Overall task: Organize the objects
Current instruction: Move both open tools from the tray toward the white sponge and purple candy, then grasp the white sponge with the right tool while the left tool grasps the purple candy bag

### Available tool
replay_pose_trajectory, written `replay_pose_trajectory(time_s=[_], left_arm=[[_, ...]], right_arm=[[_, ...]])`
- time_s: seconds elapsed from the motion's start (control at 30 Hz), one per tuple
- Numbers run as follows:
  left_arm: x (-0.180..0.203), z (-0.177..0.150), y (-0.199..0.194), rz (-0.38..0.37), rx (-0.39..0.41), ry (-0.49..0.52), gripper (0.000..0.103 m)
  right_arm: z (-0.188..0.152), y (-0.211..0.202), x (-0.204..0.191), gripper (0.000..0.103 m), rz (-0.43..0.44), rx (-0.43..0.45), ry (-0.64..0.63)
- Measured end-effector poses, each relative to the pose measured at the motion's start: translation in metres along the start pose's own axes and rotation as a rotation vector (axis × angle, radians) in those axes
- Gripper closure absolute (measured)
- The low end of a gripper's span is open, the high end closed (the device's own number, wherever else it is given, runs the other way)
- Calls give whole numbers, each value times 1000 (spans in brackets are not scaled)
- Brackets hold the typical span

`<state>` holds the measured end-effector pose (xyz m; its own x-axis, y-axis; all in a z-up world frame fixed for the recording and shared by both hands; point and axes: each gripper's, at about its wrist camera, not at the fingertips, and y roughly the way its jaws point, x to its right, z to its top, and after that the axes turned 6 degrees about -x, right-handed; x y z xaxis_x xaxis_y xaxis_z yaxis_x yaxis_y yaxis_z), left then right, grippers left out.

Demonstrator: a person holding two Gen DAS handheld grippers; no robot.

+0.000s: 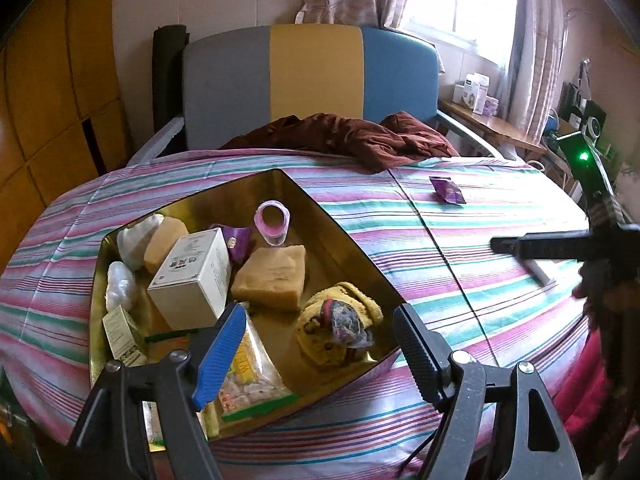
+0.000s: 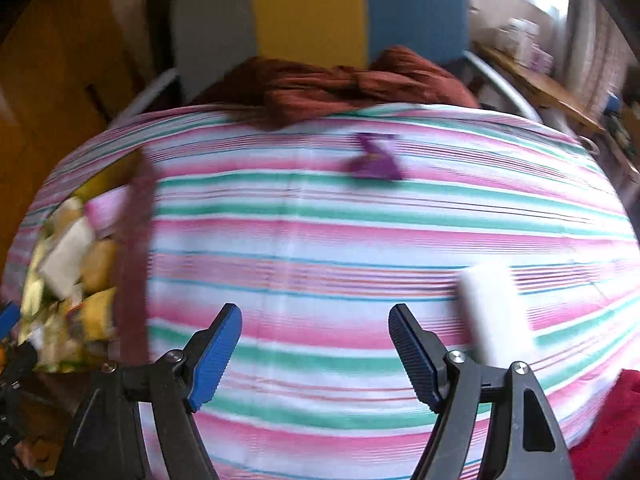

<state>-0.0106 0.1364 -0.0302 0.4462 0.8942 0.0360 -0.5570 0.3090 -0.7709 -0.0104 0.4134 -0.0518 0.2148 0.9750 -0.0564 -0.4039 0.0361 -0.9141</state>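
A gold tin (image 1: 340, 224) lies open on the striped bedsheet (image 1: 400, 216). It holds a white box (image 1: 192, 276), two tan soap bars (image 1: 272, 276), a pink tape roll (image 1: 273, 222), a yellow knitted pouch (image 1: 340, 324), a snack bag (image 1: 252, 380) and other small packs. My left gripper (image 1: 319, 310) hangs open over the tin's near end with nothing between its fingers. A purple packet (image 1: 447, 190) (image 2: 374, 164) lies loose on the sheet. My right gripper (image 2: 316, 312) is open and empty above bare sheet, left of a white flat object (image 2: 496, 312); its picture is motion-blurred.
A crumpled maroon garment (image 1: 352, 136) lies at the bed's far end, before a grey, yellow and blue headboard (image 1: 316, 68). A wooden side table (image 1: 488, 124) with boxes stands at the back right. The tin (image 2: 80, 260) shows at the left of the right wrist view.
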Motion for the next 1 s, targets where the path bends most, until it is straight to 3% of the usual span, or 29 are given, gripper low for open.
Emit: replay_pose_trajectory(time_s=[0.2,0.37,0.77,0.83,1.0], left_arm=[[3,1,4,-7,-14,4,26],[8,4,8,-8,-24,15,26],[38,30,19,-53,-22,70,25],[45,36,21,-63,-19,85,25],[71,51,30,-111,-29,118,24]], right_arm=[[15,21,66,26,-157,-66,62],[20,41,104,26,-222,-116,105],[9,65,135,26,-131,-218,218],[8,62,136,34,-129,-215,218],[6,57,131,40,-146,-202,189]])
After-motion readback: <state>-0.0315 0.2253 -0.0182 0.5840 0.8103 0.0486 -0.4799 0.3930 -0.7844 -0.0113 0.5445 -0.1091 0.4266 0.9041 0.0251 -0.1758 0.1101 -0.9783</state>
